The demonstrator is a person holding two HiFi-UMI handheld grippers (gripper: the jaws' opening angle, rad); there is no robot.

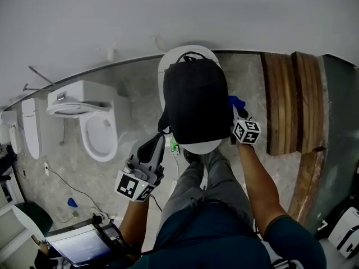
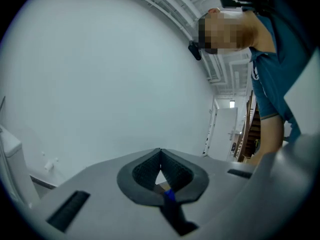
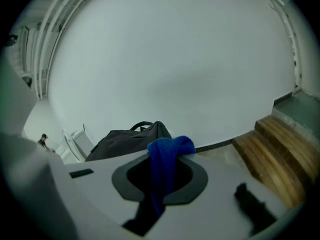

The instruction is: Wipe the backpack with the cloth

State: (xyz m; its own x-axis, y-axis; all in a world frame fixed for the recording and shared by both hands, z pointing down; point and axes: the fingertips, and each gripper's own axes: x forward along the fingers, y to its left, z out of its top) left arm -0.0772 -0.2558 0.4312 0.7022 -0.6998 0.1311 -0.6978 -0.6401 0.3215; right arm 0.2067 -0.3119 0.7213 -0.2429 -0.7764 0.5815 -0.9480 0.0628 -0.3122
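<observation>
Currently, the black backpack [image 1: 193,102] is lying on the white round stand [image 1: 203,147] before me. My left gripper [image 2: 160,155] is hovering near its lower left corner, jaws meeting on nothing. My right gripper [image 1: 240,116] is clamping the blue cloth [image 3: 167,154] just beside its right edge.

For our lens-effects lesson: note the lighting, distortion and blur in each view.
Head view: soft, even light, no hard shadows; the wall has a bowed base line. Left gripper view: fisheye with dark corners. Right gripper view: the same dark-cornered fisheye; the blue cloth, close to the lens, looks slightly soft.
</observation>
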